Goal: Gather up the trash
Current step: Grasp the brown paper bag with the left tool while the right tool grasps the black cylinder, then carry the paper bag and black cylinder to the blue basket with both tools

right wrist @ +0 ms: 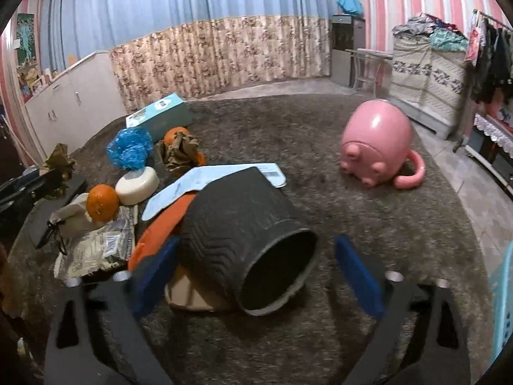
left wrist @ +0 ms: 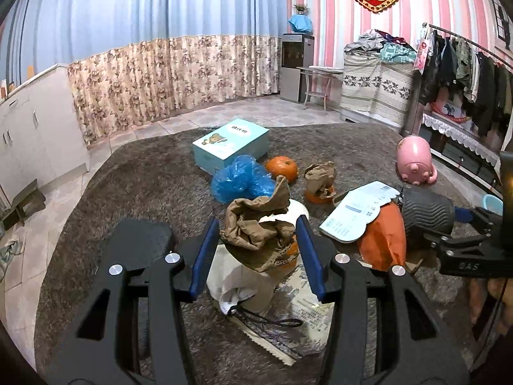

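We hold a crumpled brown paper wad [left wrist: 259, 231] clamped in the left gripper [left wrist: 258, 247], lifted above the carpet [left wrist: 144, 186]. Our right gripper [right wrist: 256, 272], jaws wide and empty, straddles the tipped-over black bin [right wrist: 247, 240]. Nothing shows inside it; blue plastic [left wrist: 240, 178], another paper wad [left wrist: 320, 176] and wrappers [right wrist: 102, 247] remain scattered.

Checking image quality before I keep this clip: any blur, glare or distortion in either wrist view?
Left wrist view: sharp; strong fisheye bends the curtain, dark vignette in the corners, dim warm indoor light. Right wrist view: softer, the right gripper and black bin slightly blurred; a glare spot on the pink piggy bank; same barrel distortion.
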`<state>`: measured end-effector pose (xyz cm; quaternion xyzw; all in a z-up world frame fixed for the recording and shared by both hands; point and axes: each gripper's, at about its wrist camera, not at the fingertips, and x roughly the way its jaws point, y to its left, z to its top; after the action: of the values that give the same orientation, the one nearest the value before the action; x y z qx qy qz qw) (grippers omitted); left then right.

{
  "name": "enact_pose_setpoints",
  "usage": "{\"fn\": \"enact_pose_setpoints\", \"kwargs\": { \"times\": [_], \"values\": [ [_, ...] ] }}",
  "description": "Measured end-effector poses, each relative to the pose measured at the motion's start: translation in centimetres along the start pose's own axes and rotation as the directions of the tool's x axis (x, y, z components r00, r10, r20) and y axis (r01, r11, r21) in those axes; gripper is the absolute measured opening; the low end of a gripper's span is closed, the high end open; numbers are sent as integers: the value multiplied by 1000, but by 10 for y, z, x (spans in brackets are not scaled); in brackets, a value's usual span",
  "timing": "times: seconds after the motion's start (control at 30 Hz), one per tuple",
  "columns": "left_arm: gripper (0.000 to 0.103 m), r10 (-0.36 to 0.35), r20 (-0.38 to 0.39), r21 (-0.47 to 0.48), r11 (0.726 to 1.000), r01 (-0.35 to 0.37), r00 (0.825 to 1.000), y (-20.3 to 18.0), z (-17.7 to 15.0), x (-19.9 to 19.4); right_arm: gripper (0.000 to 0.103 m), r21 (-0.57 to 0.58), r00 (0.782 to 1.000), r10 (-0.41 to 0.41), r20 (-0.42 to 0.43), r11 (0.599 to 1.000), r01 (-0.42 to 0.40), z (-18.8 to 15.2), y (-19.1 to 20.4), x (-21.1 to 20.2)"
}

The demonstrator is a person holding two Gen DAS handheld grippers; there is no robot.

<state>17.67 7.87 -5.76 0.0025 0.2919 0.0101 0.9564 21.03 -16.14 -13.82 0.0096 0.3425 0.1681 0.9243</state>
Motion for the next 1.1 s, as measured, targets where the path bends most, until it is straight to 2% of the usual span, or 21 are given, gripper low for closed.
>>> {"fn": "enact_pose_setpoints", "kwargs": {
  "times": [0.1,0.17,0.37,0.5,0.77,0.9,1.1],
  "values": [
    [48,-4,17,9,1000,3,1000,-9,4,-8,70,13,999,43,23,999,-44,-5,-2,-8],
    [49,-8,24,15,1000,7,1000,-15,7,-12,69,21,997,50,50,998,-51,-9,-5,-19],
    [49,-23,52,42,999,21,998,-44,15,-31,67,54,985,-28,168,998,20,-23,-27,-82],
    [50,-62,66,41,997,59,996,-65,20,-42,66,67,969,-116,219,992,104,-25,-51,-124],
    [50,-154,104,113,983,142,983,-134,27,-62,66,203,907,-296,300,949,243,-37,-121,-213],
    [50,-196,115,137,974,180,974,-165,30,-68,66,277,858,-401,322,906,320,-42,-161,-260],
    [50,-260,126,177,955,236,957,-216,39,-72,66,360,788,-531,311,833,419,-46,-205,-301]
  ]
}}
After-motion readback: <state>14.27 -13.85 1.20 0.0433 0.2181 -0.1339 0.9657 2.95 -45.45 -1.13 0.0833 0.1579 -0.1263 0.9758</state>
